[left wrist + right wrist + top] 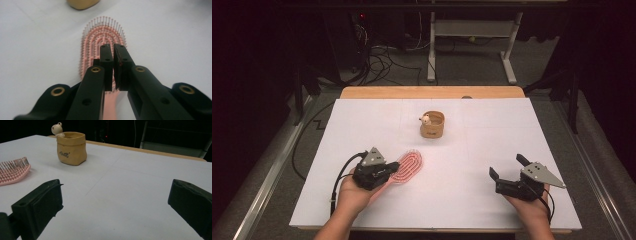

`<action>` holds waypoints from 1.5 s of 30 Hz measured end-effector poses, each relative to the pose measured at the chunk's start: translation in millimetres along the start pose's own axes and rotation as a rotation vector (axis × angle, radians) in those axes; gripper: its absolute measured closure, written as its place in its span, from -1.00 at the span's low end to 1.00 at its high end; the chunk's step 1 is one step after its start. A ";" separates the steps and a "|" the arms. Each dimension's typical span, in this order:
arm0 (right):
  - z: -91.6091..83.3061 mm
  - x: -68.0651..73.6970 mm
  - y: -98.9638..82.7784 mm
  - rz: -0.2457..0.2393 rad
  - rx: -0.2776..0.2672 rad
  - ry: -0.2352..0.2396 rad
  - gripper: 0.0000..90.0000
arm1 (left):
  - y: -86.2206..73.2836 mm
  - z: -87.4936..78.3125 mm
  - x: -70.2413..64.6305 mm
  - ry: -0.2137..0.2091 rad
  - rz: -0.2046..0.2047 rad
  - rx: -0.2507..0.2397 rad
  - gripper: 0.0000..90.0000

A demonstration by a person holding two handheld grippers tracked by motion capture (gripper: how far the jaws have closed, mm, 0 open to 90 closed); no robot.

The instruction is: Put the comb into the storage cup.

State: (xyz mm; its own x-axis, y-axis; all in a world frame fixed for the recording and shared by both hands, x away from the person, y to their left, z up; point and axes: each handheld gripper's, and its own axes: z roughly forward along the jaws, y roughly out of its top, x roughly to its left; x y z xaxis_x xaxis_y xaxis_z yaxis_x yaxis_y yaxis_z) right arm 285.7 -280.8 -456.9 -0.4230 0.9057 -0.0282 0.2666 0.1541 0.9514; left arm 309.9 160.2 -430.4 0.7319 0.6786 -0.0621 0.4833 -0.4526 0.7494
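Both hands low over the table: left gripper [393,167] jaws clamped on pink hairbrush [408,166], right gripper [506,169] jaws wide.

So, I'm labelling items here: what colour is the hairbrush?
Pink, with darker-tipped bristles on the hairbrush; the left gripper view shows it best.

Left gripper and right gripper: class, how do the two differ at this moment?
The left gripper has its jaws shut on the pink hairbrush at its handle; the right gripper has its jaws wide open with nothing between them. The left sits over the brush, the right over bare white table. Both are black and hand-held.
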 end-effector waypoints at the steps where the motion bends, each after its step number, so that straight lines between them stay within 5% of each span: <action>1: 0.0 0.0 0.0 0.000 0.000 0.000 -0.99 | -2.5 -2.9 2.9 0.003 -0.010 -0.006 0.92; 13: 1.3 1.3 0.0 -0.008 0.004 0.002 -0.99 | -27.2 -16.8 20.8 0.014 -0.076 -0.058 0.75; 19: 1.3 1.2 0.4 -0.009 0.003 0.004 -0.99 | -33.8 -19.4 26.8 0.024 -0.106 -0.075 0.43; 35: 3.1 4.0 -1.1 -0.013 0.011 0.017 -0.99 | -40.6 -17.4 36.1 0.029 -0.137 -0.093 -0.33; 45: 3.2 6.5 -1.8 -0.023 0.047 0.025 -0.99 | -41.3 -19.2 37.5 0.046 -0.122 -0.111 -0.47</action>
State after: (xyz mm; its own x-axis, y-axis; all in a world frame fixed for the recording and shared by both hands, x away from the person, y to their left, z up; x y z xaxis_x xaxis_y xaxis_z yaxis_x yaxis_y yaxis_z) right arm 285.3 -274.0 -459.8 -0.4508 0.8917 -0.0412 0.2968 0.1933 0.9352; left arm 308.2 215.5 -451.0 0.6470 0.7515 -0.1289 0.5094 -0.3002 0.8065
